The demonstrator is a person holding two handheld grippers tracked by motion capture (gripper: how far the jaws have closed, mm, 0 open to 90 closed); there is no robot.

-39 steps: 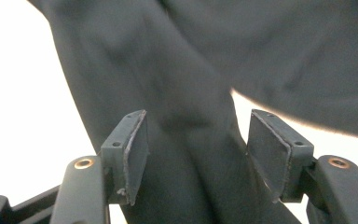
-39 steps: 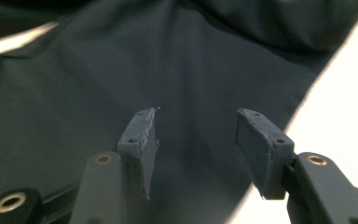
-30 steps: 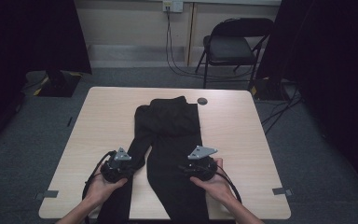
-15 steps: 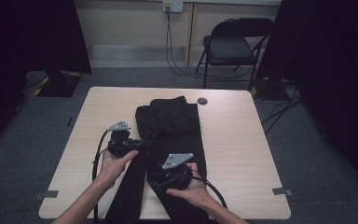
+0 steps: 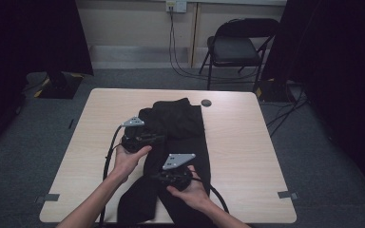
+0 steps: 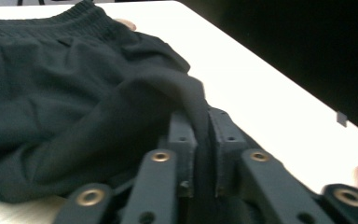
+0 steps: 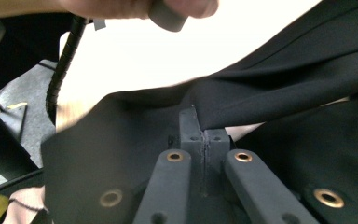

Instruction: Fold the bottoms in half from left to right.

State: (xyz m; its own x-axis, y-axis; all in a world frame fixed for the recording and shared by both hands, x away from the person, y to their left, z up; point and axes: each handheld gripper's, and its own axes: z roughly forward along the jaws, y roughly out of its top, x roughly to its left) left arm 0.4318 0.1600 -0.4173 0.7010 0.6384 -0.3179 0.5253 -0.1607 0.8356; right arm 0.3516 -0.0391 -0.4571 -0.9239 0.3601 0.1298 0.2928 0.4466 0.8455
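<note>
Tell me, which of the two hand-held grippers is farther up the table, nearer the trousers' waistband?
The left gripper. It grips a fold of the black trousers close to the waistband, while the right gripper pinches cloth lower down, nearer the person.

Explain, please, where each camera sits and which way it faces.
High view: above the person's side, looking forward and down on the table; forearms, both grippers.
Left gripper view: on the left gripper, looking along its jaws.
Right gripper view: on the right gripper, likewise.
All three share the black trousers.
</note>
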